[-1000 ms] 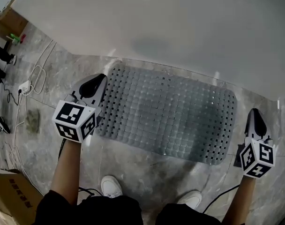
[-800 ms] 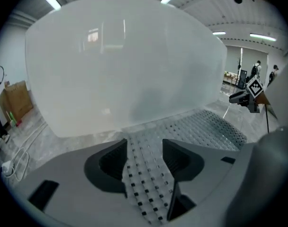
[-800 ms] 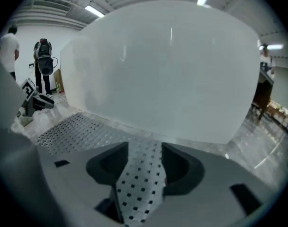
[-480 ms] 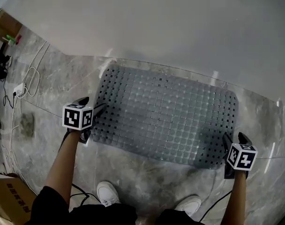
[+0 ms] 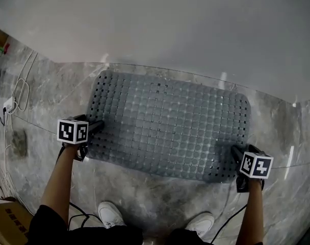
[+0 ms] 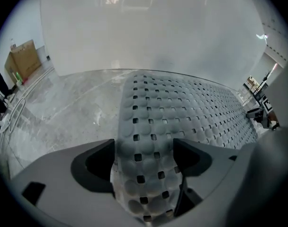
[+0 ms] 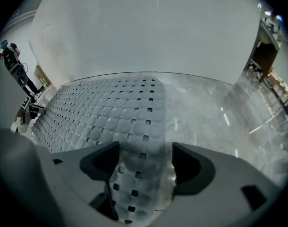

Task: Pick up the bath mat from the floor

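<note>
A grey bath mat with round bumps and square holes lies flat on the marble floor, along the foot of a white wall. My left gripper is down at the mat's near left corner. Its jaws have just been opening and stand wide, and in the left gripper view the mat edge lies between them with the pads clear of it. My right gripper is at the near right corner, jaws likewise just opened. The right gripper view shows the mat edge between them, unpressed.
The white wall runs behind the mat. Cables and a power strip lie on the floor at far left. A cardboard box sits at the bottom left. The person's white shoes stand on the marble just in front of the mat.
Both grippers have come down from above the floor to the mat's near corners. Their jaws, shut a second ago, now stand wide around the mat's edge.
</note>
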A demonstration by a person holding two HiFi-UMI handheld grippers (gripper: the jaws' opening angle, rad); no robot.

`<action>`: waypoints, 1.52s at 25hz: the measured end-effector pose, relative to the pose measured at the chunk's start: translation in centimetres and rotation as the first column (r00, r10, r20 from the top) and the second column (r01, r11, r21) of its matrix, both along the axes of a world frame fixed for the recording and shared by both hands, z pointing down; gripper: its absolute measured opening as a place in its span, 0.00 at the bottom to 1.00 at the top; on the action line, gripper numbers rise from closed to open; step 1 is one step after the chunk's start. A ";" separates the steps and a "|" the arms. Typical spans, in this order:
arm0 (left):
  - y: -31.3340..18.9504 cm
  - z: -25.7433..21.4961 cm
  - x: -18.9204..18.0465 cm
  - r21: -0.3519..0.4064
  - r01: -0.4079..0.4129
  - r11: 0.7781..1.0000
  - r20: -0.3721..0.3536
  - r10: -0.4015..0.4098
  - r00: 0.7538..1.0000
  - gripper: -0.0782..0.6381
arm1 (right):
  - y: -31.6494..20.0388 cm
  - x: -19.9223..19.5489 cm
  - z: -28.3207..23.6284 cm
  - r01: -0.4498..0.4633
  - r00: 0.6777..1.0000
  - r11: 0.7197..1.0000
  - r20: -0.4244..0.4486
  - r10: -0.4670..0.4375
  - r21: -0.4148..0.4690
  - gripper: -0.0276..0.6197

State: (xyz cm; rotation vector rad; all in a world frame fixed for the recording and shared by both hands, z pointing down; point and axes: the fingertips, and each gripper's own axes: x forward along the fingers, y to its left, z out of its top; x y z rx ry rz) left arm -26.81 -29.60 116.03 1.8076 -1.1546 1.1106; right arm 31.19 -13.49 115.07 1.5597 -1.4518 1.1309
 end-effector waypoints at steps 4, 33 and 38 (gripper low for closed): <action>0.1 0.1 0.0 0.003 -0.012 1.000 -0.005 0.012 1.000 0.62 | 0.1 0.1 0.2 -0.007 1.000 1.000 0.030 0.006 0.009 0.56; 1.3 -4.0 3.8 0.149 -0.122 0.981 -0.099 0.137 0.986 0.20 | -0.1 -2.3 -3.0 0.080 0.997 0.981 -0.034 -0.075 0.176 0.21; 1.6 -6.8 5.5 0.225 -0.147 0.963 -0.151 0.184 0.971 0.19 | -0.4 -2.5 -5.8 0.112 0.994 0.942 -0.051 -0.102 0.317 0.20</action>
